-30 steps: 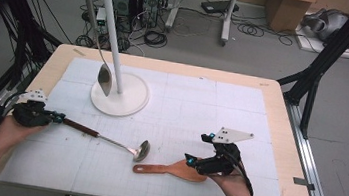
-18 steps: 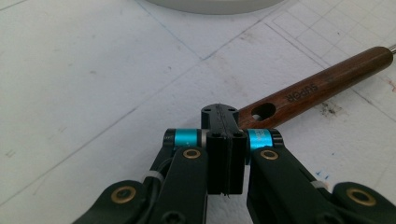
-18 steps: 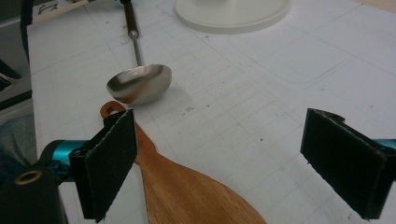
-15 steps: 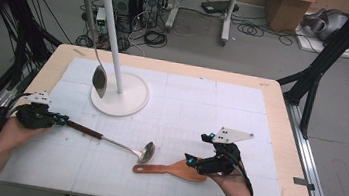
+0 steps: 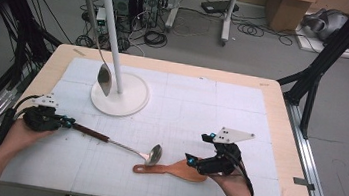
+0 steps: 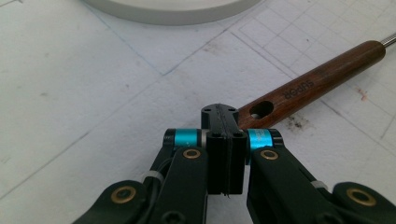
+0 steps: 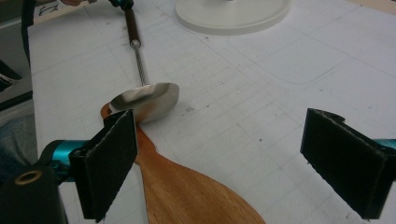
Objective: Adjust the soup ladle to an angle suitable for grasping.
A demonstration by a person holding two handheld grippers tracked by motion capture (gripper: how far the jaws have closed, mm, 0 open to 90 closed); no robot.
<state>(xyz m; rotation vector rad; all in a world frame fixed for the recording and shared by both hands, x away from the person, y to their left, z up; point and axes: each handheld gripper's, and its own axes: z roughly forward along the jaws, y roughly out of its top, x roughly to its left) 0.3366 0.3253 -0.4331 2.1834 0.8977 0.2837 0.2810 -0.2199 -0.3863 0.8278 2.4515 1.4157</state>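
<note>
Left gripper clamping wooden handle end of ladle; ladle lying in front of white stand base, bowl overlapping wooden spatula handle tip; right gripper sitting wide open over spatula blade

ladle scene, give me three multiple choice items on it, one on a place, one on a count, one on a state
1. Where does the ladle bowl lie?
A. over the wooden spatula handle
B. on the stand base
C. off the table

2. How many utensils lie on the mat?
A. one
B. two
C. four

3. How do the right gripper jaws stand?
A. shut on the spatula
B. shut on nothing
C. wide open

Answers: 1 A, the right gripper view shows the bowl on the handle tip; 2 B, ladle and spatula; 3 C, a wide gap shows between the pads.
</note>
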